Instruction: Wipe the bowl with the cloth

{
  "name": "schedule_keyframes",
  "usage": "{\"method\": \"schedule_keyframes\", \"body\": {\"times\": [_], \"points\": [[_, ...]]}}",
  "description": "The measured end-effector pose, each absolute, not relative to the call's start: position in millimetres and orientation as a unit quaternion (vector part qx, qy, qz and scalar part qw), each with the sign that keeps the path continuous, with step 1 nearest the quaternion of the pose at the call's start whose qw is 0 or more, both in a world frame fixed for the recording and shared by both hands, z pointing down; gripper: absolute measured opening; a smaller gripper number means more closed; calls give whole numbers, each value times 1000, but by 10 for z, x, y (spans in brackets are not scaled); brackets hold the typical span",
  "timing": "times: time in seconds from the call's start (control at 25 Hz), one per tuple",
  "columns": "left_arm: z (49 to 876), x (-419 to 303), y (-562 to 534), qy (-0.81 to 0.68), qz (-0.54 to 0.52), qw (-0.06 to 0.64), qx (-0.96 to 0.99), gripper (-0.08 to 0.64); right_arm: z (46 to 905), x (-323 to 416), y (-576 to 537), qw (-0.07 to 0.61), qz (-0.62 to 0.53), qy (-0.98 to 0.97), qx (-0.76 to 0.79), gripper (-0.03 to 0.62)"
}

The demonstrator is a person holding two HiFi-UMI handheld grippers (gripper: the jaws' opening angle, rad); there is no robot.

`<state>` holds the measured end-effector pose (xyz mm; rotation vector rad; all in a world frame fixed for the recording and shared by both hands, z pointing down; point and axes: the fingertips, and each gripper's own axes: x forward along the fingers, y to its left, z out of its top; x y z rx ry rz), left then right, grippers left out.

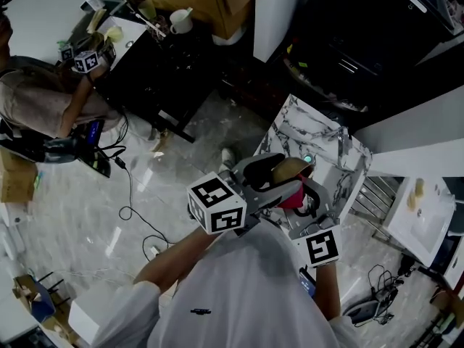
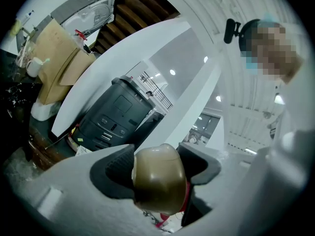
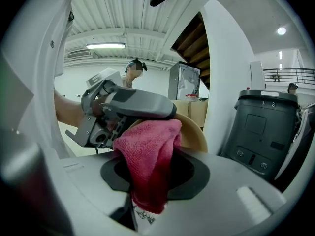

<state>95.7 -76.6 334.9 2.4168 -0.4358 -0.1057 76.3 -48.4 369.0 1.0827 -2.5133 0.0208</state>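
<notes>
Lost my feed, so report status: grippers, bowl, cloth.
Left hand-held gripper shut on bowl. Right hand-held gripper shut on cloth, cloth against bowl. Nothing blocking in view.

— What carries everything here?
— A white counter (image 1: 310, 125) with grey marble veins; its near end is hidden.
— And lower down?
— A pale, glossy floor (image 1: 80, 223) with black cables (image 1: 131, 187) trailing over it, and a dark table (image 1: 145, 71) holding a white mug (image 1: 180, 22).

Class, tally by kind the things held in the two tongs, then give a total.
Bowl: 1
Cloth: 1
Total: 2
</notes>
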Motion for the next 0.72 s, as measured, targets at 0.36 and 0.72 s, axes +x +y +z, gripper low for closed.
{"method": "schedule_keyframes", "body": {"times": [0.36, 0.72], "points": [[3316, 947, -769, -168, -48, 332, 927, 288, 3462, 789, -685, 143, -9, -894, 424, 138], [3174, 847, -790, -168, -61, 315, 932, 290, 3451, 899, -779, 157, -5, -878, 453, 138]]}}
